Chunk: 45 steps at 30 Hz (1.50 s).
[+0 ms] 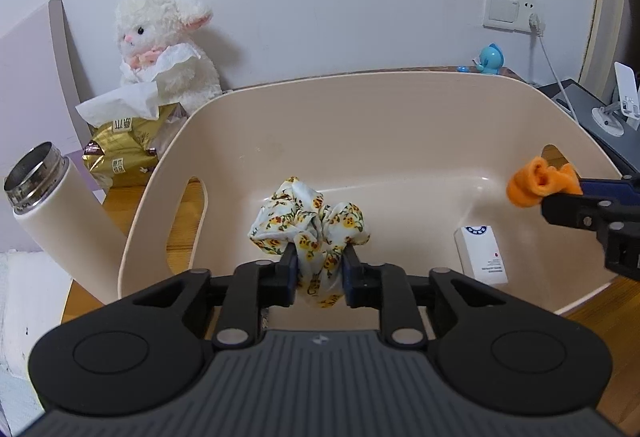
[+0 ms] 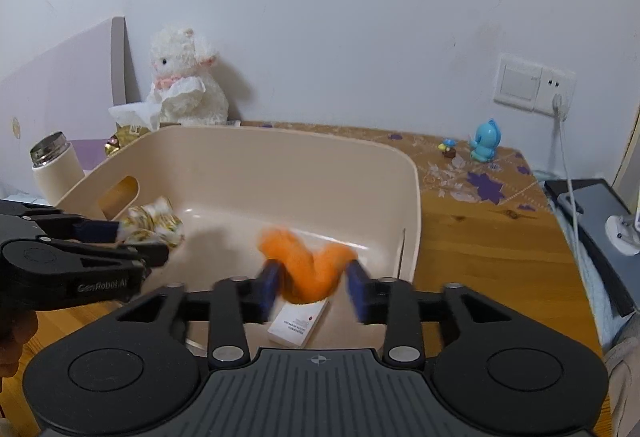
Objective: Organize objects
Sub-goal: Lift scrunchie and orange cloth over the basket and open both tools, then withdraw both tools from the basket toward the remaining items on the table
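A beige plastic bin (image 1: 360, 125) stands on the wooden table; it also shows in the right wrist view (image 2: 280, 165). My left gripper (image 1: 319, 267) is shut on a floral scrunchie (image 1: 308, 225) and holds it over the bin's near side. In the right wrist view the scrunchie (image 2: 154, 225) sits at the left. My right gripper (image 2: 314, 285) holds an orange scrunchie (image 2: 308, 261) between its fingers above the bin; the image is blurred and the fingers look spread. In the left wrist view the orange scrunchie (image 1: 536, 185) is by the bin's right handle. A small white box (image 1: 482, 253) lies in the bin.
A cream thermos (image 1: 60, 213) stands left of the bin. A gold tissue pack (image 1: 124, 149) and a white plush lamb (image 1: 168, 49) are behind it. A blue figurine (image 2: 486, 141) sits at the back right. A dark device with a white stand (image 1: 612, 113) is at the right edge.
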### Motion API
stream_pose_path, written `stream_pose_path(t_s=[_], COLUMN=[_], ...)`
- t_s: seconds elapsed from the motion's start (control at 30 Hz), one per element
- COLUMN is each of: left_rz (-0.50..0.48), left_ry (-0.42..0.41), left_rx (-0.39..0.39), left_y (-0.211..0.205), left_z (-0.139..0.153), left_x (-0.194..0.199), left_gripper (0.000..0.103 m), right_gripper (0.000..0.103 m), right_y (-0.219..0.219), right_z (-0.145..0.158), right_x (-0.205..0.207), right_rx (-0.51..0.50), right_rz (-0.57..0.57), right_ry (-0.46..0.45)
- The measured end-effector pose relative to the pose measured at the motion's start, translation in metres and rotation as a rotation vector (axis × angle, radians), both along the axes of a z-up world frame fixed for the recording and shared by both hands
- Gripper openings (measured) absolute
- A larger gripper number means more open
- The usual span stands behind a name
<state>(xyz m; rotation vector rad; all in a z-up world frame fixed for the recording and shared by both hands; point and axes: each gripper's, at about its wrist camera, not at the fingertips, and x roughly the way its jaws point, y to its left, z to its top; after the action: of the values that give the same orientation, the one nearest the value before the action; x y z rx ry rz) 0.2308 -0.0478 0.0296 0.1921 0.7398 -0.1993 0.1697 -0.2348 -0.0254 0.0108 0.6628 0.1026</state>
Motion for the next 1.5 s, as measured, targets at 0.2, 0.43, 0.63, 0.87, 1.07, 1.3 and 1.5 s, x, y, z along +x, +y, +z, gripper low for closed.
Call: stream_pose_path(t_s=[0.2, 0.43, 0.63, 0.87, 1.07, 1.3, 1.5], left_rz=[0.048, 0.076, 0.083, 0.083, 0.069, 0.069, 0.061], left_ry=[-0.05, -0.077, -0.086, -0.06, -0.02, 0.062, 0.117], left_rx=[-0.04, -0.06, -0.038, -0.031, -0.019, -0.011, -0.013], left_y=[0.012, 0.026, 0.037, 0.048, 0.048, 0.048, 0.041], left_z=[0.017, 0.042, 0.055, 0.053, 0.034, 0.001, -0.024], left_x=[-0.014, -0.037, -0.068, -0.099, -0.116, -0.119, -0.112], left_gripper=[0.085, 0.092, 0.097, 0.097, 0.097, 0.097, 0.097], right_gripper=[0.081, 0.103, 0.103, 0.103, 0.103, 0.103, 0.103], right_y=[-0.005, -0.01, -0.002, 0.007, 0.012, 0.019, 0.026], right_z=[0.018, 0.032, 0.037, 0.025, -0.003, -0.041, -0.061], right_x=[-0.018, -0.047, -0.073, -0.096, -0.104, -0.105, -0.095], right_rx=[0.032, 0.051, 0.033, 0.007, -0.017, -0.039, -0.054], right_rz=[-0.011, -0.024, -0.018, -0.003, 0.012, 0.028, 0.042], right_ry=[-0.063, -0.089, -0.089, -0.051, 0.02, 0.102, 0.145])
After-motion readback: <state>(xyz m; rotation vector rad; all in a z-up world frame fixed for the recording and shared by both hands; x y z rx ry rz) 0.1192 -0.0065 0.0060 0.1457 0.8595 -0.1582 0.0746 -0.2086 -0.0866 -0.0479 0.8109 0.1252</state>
